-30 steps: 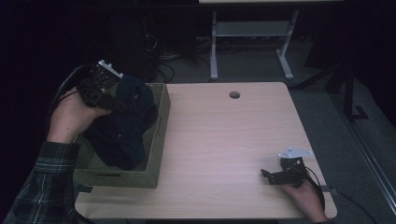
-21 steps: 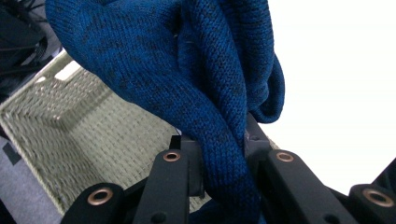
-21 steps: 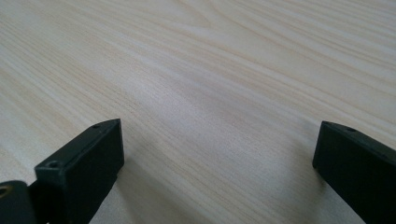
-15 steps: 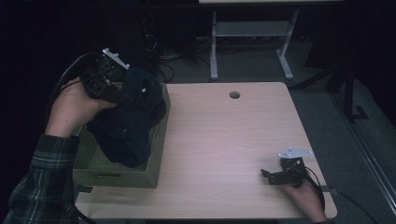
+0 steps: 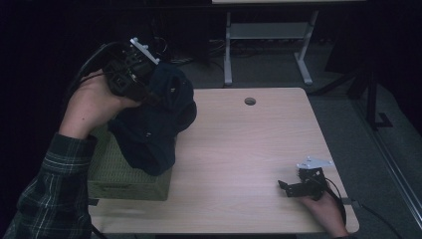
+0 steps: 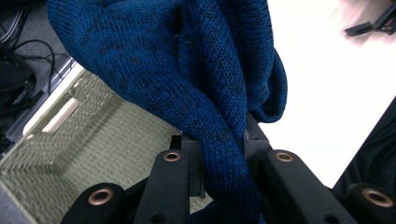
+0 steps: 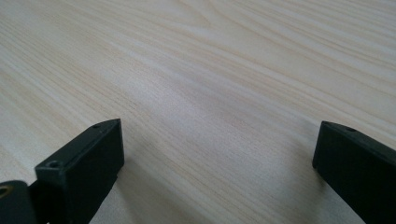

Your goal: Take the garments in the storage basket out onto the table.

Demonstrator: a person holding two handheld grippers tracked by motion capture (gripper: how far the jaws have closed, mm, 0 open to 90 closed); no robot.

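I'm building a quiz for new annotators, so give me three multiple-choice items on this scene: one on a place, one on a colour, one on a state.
1. Where does the woven olive-green basket stand?
A. the wooden table's left edge
B. the table's middle
C. the floor

2. What colour is the knitted garment?
A. red
B. dark blue
C. white

3. How do the right gripper jaws stand?
A. clamped on cloth
C. shut empty
B. wide apart, empty

Answers: 1 A, the high view shows it at the light wooden table left edge. 2 B, the left gripper view shows blue knit pinched between its jaws. 3 B, the right gripper view shows bare wood between the parted jaws.
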